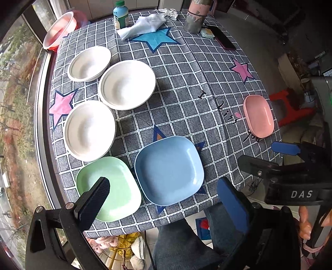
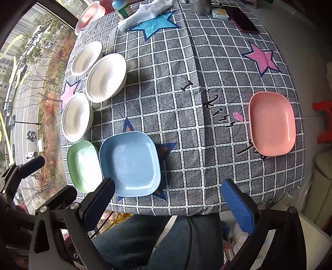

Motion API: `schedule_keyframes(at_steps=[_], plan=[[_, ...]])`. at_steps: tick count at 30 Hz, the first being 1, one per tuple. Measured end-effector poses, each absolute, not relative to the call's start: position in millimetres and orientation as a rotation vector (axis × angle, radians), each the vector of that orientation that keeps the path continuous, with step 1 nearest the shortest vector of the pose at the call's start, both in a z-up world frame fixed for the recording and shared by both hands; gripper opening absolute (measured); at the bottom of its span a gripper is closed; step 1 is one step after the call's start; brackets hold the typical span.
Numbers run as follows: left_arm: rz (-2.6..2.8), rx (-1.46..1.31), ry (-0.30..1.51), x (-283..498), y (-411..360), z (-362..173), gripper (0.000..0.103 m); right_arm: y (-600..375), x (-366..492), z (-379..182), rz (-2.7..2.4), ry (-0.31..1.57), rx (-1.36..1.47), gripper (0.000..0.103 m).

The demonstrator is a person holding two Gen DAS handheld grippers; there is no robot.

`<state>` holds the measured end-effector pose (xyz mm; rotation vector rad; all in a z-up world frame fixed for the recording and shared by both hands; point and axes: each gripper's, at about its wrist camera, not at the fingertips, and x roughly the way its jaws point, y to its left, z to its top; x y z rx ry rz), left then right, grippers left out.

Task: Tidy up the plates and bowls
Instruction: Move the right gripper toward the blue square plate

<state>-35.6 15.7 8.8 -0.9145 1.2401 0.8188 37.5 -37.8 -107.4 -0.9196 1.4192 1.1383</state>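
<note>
Three white bowls sit in a cluster on the left of the worktop, rims touching or nearly so, none nested. Just nearer us lie a green plate and a blue plate side by side, and a pink plate sits well apart at the right edge. We count three bowls and three plates, all lying single. We judge the task barely begun: nothing stacked, all sorting left.

Left claw hangs wide open above the near edge, nothing between its pads. Right claw is likewise spread wide and empty.

Farther back: a pink basin, a bottle, white cloth, a cup, a phone.
</note>
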Motion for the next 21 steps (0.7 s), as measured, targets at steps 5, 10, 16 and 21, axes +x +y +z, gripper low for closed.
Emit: schedule_keyframes(at_steps=[5,10,16,21], plan=[[0.812,-0.889,1.248,-32,16,9,0.103,-38,41,-107,1.119,1.429,-0.927,0.103],[0.780,-0.878,1.252,-24,16,8,0.103,-43,47,-109,1.084,1.436,-0.925,0.103],[0.756,-0.876,1.254,-16,16,6,0.103,-49,55,-111,1.045,1.454,-0.921,0.103],[0.752,-0.876,1.246,-12,19,7,0.103,-51,58,-109,1.033,1.446,-0.923,0.103]])
